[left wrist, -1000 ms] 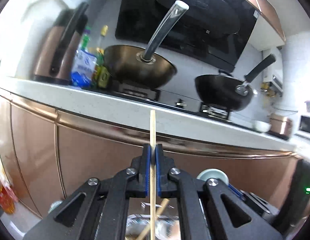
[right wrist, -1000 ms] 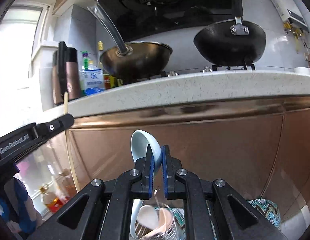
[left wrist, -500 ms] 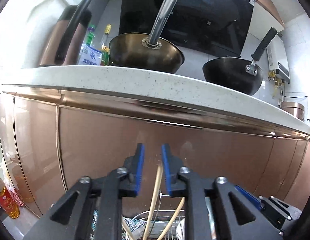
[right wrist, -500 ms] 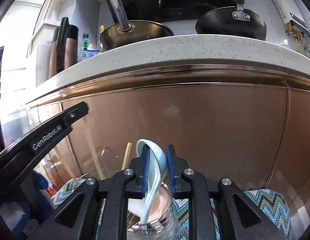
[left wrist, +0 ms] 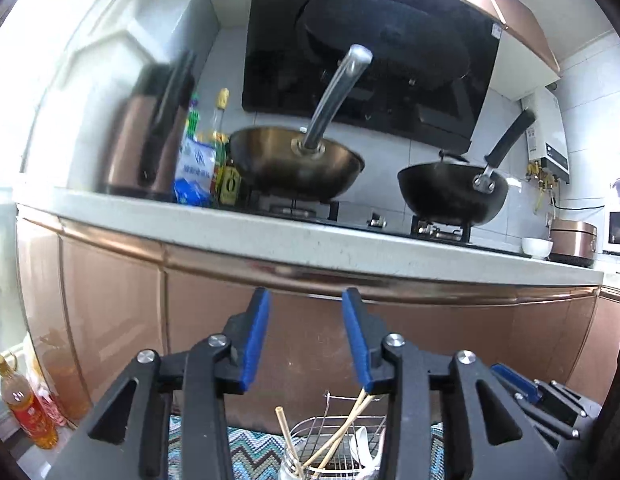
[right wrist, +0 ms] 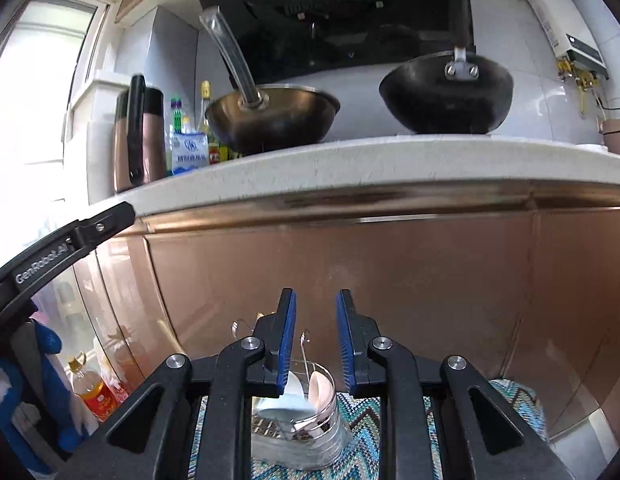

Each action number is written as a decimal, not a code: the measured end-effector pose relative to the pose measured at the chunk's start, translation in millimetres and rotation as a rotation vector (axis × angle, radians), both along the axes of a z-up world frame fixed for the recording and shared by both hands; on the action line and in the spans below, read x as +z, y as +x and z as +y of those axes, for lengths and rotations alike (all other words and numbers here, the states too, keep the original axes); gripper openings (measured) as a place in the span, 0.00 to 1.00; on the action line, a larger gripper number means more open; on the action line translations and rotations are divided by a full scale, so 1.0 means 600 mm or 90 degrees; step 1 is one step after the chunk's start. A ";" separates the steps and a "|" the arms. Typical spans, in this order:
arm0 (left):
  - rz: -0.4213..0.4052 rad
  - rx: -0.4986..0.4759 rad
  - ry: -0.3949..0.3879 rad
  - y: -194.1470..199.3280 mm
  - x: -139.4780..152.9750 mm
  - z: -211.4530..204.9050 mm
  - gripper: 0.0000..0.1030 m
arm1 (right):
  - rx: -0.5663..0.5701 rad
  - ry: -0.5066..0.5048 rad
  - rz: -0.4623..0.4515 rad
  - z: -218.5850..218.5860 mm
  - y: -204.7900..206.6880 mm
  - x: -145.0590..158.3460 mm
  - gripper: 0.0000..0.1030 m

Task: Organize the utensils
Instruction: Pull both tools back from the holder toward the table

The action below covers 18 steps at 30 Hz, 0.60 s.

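Observation:
My left gripper (left wrist: 306,336) is open and empty, above a wire utensil holder (left wrist: 337,444) that holds several wooden chopsticks (left wrist: 341,432) leaning to one side. My right gripper (right wrist: 315,338) is open and empty, above a round metal cup (right wrist: 306,432) of the holder. A pale blue spoon (right wrist: 280,410) and white spoons (right wrist: 315,390) rest inside that cup. The left gripper's arm (right wrist: 58,256) shows at the left of the right wrist view.
The holder stands on a zigzag-patterned mat (right wrist: 365,420) in front of copper cabinet doors (right wrist: 389,280). Above runs a white counter edge (left wrist: 310,240) with two woks (left wrist: 298,164). An oil bottle (left wrist: 26,408) stands on the floor at the left.
The left gripper let go of the chopstick, which now stands in the holder, opened wide and rose. The right gripper released the blue spoon into the cup and opened.

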State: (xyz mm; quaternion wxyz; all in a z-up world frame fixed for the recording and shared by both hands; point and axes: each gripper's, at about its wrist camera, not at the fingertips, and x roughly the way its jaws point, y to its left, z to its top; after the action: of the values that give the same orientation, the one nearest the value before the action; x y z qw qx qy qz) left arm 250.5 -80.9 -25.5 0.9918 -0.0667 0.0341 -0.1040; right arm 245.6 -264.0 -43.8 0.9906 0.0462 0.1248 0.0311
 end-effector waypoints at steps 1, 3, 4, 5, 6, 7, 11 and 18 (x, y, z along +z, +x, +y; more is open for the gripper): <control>-0.004 0.002 0.009 -0.019 0.011 0.003 0.38 | 0.001 -0.002 0.000 0.000 -0.012 0.007 0.20; -0.006 0.007 0.023 -0.046 0.025 0.005 0.41 | 0.004 -0.010 0.002 0.002 -0.041 0.023 0.20; -0.005 0.010 0.029 -0.061 0.031 0.006 0.43 | 0.006 -0.016 0.007 0.005 -0.051 0.030 0.21; -0.004 0.011 0.035 -0.075 0.035 0.007 0.43 | 0.009 -0.023 0.016 0.008 -0.063 0.034 0.23; -0.002 0.012 0.040 -0.090 0.040 0.008 0.44 | 0.012 -0.028 0.022 0.010 -0.077 0.039 0.24; 0.006 0.016 0.049 -0.107 0.044 0.009 0.45 | 0.012 -0.031 0.024 0.013 -0.087 0.044 0.24; 0.039 0.019 0.077 -0.153 0.051 0.013 0.46 | 0.023 -0.033 0.043 0.017 -0.137 0.056 0.26; 0.094 0.021 0.109 -0.213 0.042 0.037 0.46 | 0.043 -0.034 0.084 0.014 -0.208 0.062 0.26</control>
State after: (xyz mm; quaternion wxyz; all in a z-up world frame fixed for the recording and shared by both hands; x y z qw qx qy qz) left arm 122.8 -58.8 -0.1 0.9901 0.0106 0.1151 -0.0794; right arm 120.7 -255.6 -6.7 0.9796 0.0177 0.1918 0.0580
